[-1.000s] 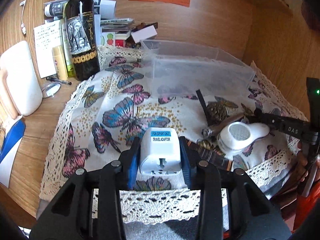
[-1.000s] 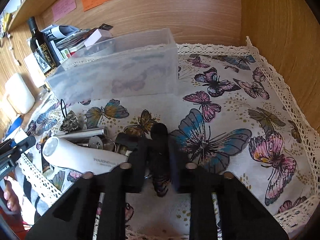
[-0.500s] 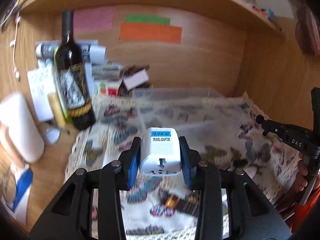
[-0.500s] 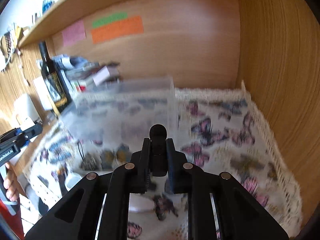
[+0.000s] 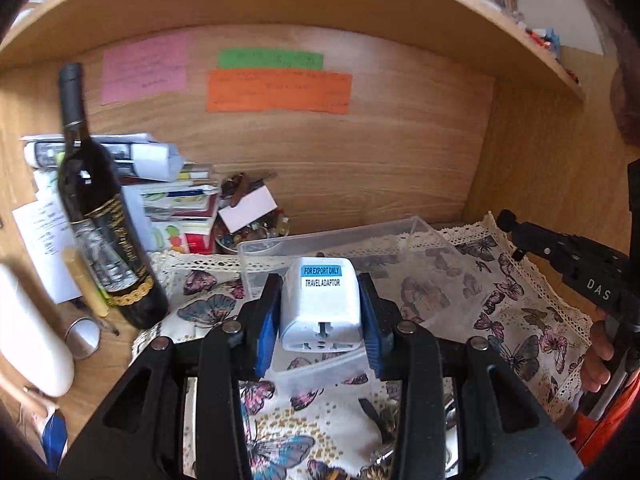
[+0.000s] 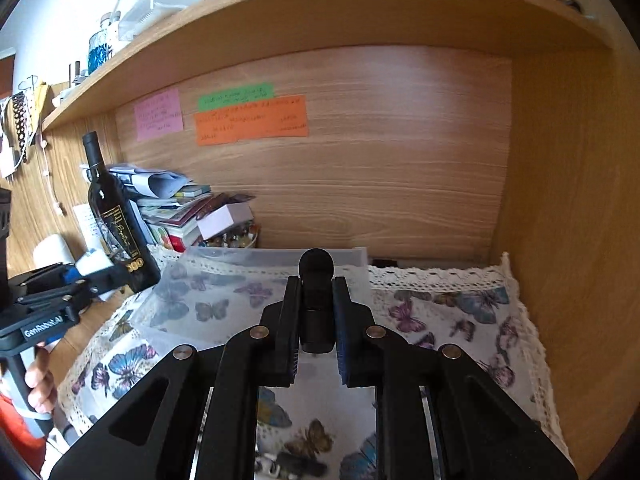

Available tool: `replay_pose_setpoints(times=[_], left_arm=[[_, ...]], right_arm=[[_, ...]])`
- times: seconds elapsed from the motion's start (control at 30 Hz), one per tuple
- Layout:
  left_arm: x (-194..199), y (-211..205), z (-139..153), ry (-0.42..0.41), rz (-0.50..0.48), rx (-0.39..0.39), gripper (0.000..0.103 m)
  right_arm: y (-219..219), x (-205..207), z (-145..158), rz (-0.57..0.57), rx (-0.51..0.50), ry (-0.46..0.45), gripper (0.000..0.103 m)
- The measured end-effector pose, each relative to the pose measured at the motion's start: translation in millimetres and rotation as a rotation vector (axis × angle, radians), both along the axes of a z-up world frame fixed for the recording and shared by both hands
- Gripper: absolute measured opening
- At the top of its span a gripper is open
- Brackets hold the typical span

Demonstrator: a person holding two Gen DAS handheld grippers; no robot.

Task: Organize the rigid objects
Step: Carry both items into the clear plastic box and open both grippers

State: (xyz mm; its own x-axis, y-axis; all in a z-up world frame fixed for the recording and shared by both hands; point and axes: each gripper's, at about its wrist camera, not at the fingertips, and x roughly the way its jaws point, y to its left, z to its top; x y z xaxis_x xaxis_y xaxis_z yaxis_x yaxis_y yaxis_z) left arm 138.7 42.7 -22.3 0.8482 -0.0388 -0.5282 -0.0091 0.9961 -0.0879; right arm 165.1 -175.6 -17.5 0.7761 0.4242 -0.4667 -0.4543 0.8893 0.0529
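My left gripper (image 5: 320, 312) is shut on a white travel adaptor (image 5: 320, 304) and holds it in the air over the near edge of a clear plastic box (image 5: 340, 240). My right gripper (image 6: 316, 316) is shut on a small black object (image 6: 316, 300) with a round top, held above the same clear plastic box (image 6: 260, 280). Each gripper shows in the other's view: the right gripper (image 5: 512, 236) at the right, the left gripper (image 6: 92, 270) at the left with the adaptor in it.
A butterfly cloth (image 6: 440, 312) covers the desk. A dark wine bottle (image 5: 100, 216) stands left of the box, with stacked books and papers (image 5: 168, 200) behind it. A white bottle (image 5: 28, 340) lies far left. Wooden walls (image 6: 568, 200) close the back and right; a shelf overhangs.
Both grippers have lifted off the cloth with their objects and moved up and forward over the clear box. The items left on the cloth have dropped below the views.
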Motion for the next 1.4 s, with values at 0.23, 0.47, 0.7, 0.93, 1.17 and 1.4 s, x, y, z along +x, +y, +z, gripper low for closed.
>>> replay_pose_setpoints(times=[0.23, 0.47, 0.7, 0.93, 1.17, 1.4], left_arm=[[39.9, -19.1, -22.2, 0.118, -0.072, 0.009, 0.037], [72.5, -35.8, -43.5, 0.190, -0.102, 0.051, 0.037], [85.2, -38.8, -59.3, 0.226, -0.114, 0.072, 0.037], [85.6, -41.5, -58.2, 0.215, -0.110, 0.096, 0.039], [62.6, -38.9, -36.0, 0.146, -0.101, 0.097, 0.060], [22.2, -29.0, -8.8, 0.051, -0.073, 0.080, 0.090]], right_arm=[[24.9, 28.6, -20.0, 0.037, -0.048, 0.067, 0.013], [44.9, 53.5, -51.1, 0.059, -0.088, 0.171, 0.013], [51.2, 66.3, -68.5, 0.054, -0.119, 0.232, 0.013], [53.9, 65.0, -65.6, 0.059, -0.120, 0.232, 0.017], [42.6, 41.3, -40.3, 0.061, -0.095, 0.154, 0.039], [22.5, 3.0, -21.4, 0.084, -0.066, 0.094, 0.058]])
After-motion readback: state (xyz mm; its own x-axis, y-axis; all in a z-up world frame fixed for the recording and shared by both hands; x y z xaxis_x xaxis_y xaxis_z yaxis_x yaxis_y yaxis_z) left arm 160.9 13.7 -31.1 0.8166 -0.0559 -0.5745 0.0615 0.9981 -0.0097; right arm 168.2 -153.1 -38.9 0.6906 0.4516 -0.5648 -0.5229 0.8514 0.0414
